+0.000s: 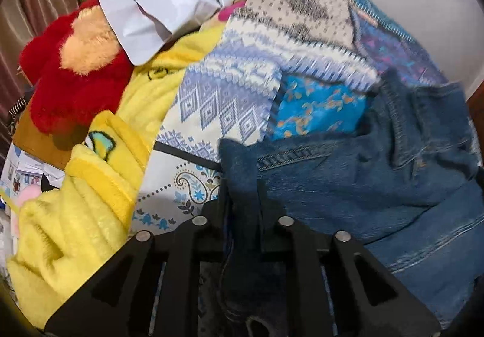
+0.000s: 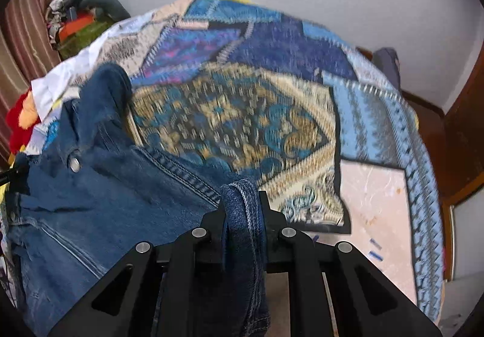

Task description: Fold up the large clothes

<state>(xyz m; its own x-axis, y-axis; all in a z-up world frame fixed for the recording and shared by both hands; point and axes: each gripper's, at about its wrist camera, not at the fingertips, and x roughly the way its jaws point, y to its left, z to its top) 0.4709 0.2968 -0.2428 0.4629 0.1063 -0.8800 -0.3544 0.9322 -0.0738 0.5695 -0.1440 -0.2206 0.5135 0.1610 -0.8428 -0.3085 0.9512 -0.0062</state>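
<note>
A pair of blue denim jeans (image 1: 378, 173) lies crumpled on a patterned patchwork bedspread (image 1: 230, 101). My left gripper (image 1: 242, 189) is shut on a dark fold of the denim, which hangs down between the fingers. In the right wrist view the jeans (image 2: 99, 186) spread to the left, with a metal button showing. My right gripper (image 2: 242, 198) is shut on a rolled denim edge, above the bedspread (image 2: 242, 113).
A yellow fleece blanket (image 1: 90, 210), a red plush toy (image 1: 69, 77) and a white garment (image 1: 157, 16) lie left of the jeans. Cluttered items (image 2: 78, 19) stand by a striped curtain at the far left. A wooden door (image 2: 466, 131) is at the right.
</note>
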